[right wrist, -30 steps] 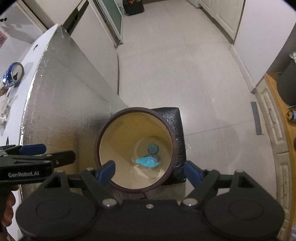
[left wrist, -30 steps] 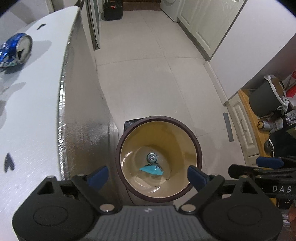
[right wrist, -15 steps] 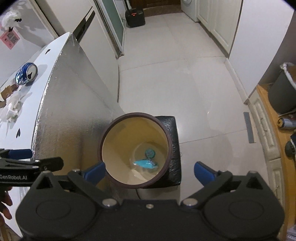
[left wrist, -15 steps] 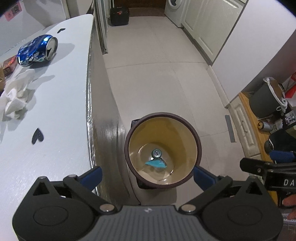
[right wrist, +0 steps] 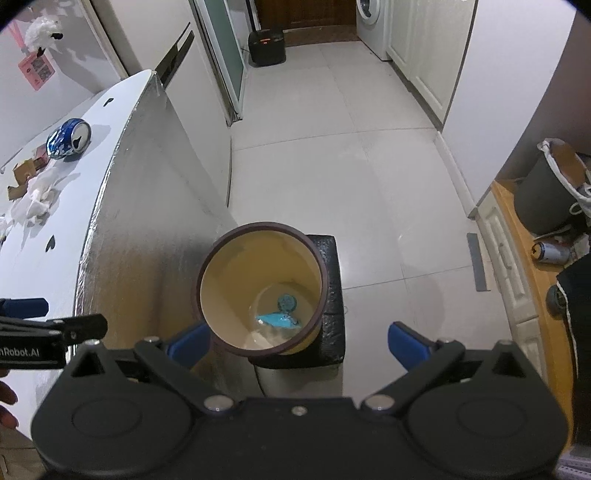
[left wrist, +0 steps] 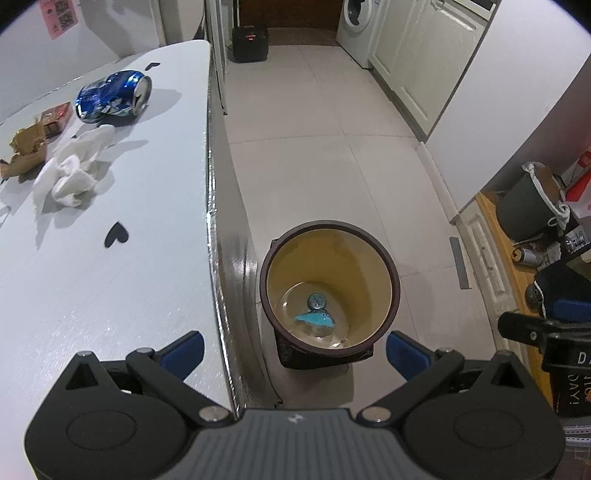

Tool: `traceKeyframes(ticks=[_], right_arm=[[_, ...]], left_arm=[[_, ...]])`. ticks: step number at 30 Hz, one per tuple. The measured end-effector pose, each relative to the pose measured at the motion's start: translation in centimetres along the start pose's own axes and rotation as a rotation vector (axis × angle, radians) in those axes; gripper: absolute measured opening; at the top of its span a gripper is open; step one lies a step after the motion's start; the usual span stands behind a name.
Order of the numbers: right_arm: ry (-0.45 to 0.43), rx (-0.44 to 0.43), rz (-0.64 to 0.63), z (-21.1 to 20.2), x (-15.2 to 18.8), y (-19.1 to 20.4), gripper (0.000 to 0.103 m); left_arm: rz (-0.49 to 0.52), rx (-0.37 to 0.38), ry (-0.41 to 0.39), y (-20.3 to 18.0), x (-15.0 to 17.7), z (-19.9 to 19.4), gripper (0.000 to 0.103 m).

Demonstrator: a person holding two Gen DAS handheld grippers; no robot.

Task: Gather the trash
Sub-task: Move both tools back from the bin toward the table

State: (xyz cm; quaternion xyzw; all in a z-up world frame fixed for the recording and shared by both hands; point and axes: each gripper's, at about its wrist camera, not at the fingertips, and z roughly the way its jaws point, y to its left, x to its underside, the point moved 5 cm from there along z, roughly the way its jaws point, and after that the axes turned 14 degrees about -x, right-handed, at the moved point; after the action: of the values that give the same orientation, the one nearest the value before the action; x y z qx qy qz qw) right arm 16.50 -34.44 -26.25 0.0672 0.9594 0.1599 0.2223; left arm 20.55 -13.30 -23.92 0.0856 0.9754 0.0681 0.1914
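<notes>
A: L gripper [left wrist: 293,349] – jaws wide open, nothing betw the blue pads. It's above the tabletop [left wrist: 110,288] edge, w/ the bin [left wrist: 330,291] below on the floor side.

B: R gripper [right wrist: 297,341] same deal, jaws spread wide, empty. Bin [right wrist: 261,288] sits right under it, just ahead of the pads.

A: Bin = round, dark brown rim, tan inside, standing on a black block [right wrist: 328,295], pressed up next to the tabletop's silver side wall. Already inside: a small can [left wrist: 316,301] end-up and a teal wrapper [left wrist: 314,318] touching it, at the bottom.

B: Trash left on the tabletop: crushed blue can [left wrist: 112,96] lying on its side, far end. Just nearer, crumpled white tissue [left wrist: 74,170]. Torn brown cardboard [left wrist: 26,151] left of the tissue, w/ a small red box [left wrist: 55,116] behind it. All well apart from both grippers.

A: From R cam the blue can [right wrist: 69,139] and tissue [right wrist: 35,195] show at far left, same layout. Black heart marks [left wrist: 117,233] on the white top, one betw tissue and L gripper.

B: Other stuff: grey bucket [right wrist: 546,188] w/ white liner at right by the wood cabinet, a can [right wrist: 550,252] lying near it. Black heater [right wrist: 266,47] down the hallway, washer [left wrist: 356,27] in the far corner. Tile floor [right wrist: 332,166].
</notes>
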Motion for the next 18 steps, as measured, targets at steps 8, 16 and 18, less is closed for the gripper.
traceKeyframes(ticks=[8,16,18], right_arm=[[-0.032,0.001,-0.005,-2.1,1.1,0.7,0.103],[-0.08,0.015,-0.017,-4.1,0.9,2.1,0.103],[-0.093,0.016,-0.024,-4.5,0.5,2.7,0.103]], left_arm=[[-0.022,0.008,-0.038,0.9,0.9,-2.0,0.103],[-0.04,0.01,-0.114,2.8,0.4,-4.2,0.103],[-0.049,0.009,-0.13,3.6,0.2,-4.5,0.103]])
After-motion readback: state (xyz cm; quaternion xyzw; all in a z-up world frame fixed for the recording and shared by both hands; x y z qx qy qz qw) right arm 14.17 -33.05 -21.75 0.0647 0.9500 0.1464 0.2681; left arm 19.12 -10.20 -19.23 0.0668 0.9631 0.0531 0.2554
